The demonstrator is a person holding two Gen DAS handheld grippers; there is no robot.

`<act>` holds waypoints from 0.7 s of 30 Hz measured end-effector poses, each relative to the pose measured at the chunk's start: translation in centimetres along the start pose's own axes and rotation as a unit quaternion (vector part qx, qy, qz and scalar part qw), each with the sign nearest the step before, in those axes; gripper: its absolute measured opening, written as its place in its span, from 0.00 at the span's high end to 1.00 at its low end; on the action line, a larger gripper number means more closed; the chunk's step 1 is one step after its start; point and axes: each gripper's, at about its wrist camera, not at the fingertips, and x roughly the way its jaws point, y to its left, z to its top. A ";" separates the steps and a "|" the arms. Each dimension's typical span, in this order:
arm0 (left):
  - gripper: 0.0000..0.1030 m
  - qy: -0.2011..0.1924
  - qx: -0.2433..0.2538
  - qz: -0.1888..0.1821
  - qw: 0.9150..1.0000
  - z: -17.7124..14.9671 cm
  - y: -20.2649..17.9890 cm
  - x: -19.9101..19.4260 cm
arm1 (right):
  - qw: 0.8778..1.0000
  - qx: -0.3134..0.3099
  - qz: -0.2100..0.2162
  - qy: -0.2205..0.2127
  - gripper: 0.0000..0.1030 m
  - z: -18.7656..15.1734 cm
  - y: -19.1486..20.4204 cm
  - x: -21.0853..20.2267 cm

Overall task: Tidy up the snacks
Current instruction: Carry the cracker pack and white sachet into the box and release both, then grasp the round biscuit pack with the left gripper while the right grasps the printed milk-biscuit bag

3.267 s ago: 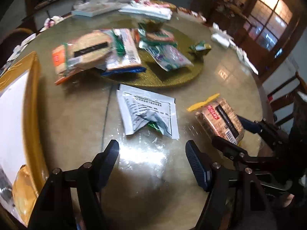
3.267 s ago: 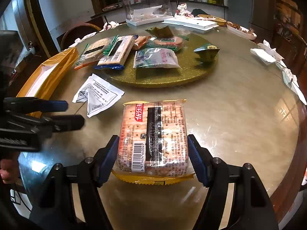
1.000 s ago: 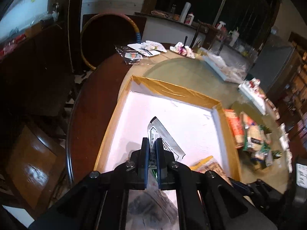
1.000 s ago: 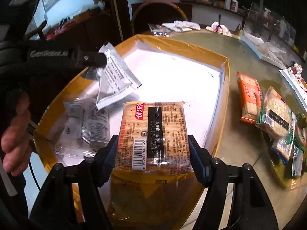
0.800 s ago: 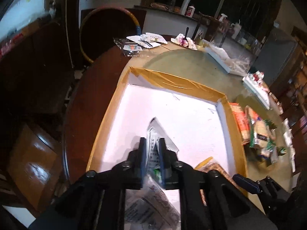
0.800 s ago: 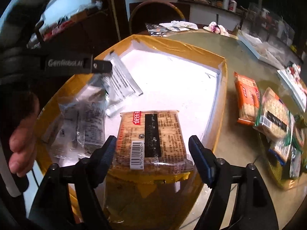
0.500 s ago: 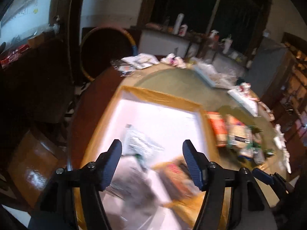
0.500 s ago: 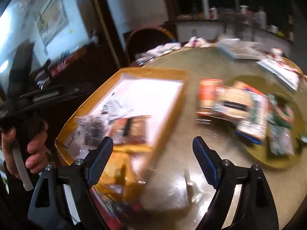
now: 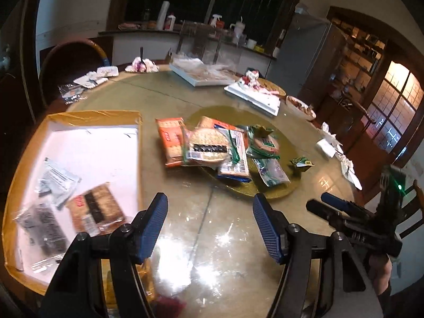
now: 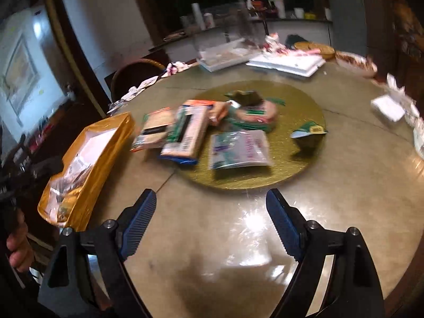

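Observation:
A yellow-taped box [image 9: 140, 143] with a white inside stands at the table's left edge. In it lie a brown cracker pack [image 9: 96, 209], a white pouch [image 9: 57, 180] and a clear bag [image 9: 42, 225]. Several snack packs lie on the gold turntable [image 9: 281, 190]: an orange cracker pack [image 9: 171, 140], a round cracker pack [image 9: 208, 145], green packs [image 9: 262, 143]. My left gripper [image 9: 210, 225] is open and empty above the bare table near the box. My right gripper [image 10: 210, 225] is open and empty in front of the turntable [image 10: 265, 177]. It also shows in the left wrist view [image 9: 326, 206].
White foam trays [image 9: 254, 95] and tissues [image 9: 331, 143] lie at the table's far and right sides. A chair back [image 9: 74, 63] stands behind the box. A green wrapper [image 10: 308, 132] sits on the turntable's right edge. The box also shows in the right wrist view [image 10: 87, 159].
Both grippers let go of their loads into the box: the white pouch from the left, the brown cracker pack from the right. Both then swung right toward the turntable.

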 end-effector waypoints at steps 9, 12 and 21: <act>0.34 0.030 -0.005 0.019 0.999 2.4 -0.2 4.2 | 0.997 0.044 0.005 0.061 0.17 4.4 -3.9 7.8; 0.34 0.040 -0.007 0.032 0.999 4.1 0.1 6.0 | 0.994 0.058 0.004 0.088 0.17 5.6 -4.4 10.7; 0.34 0.070 -0.001 0.078 0.994 9.6 0.2 12.7 | 0.991 -0.044 -0.068 0.102 0.13 5.3 -0.6 12.6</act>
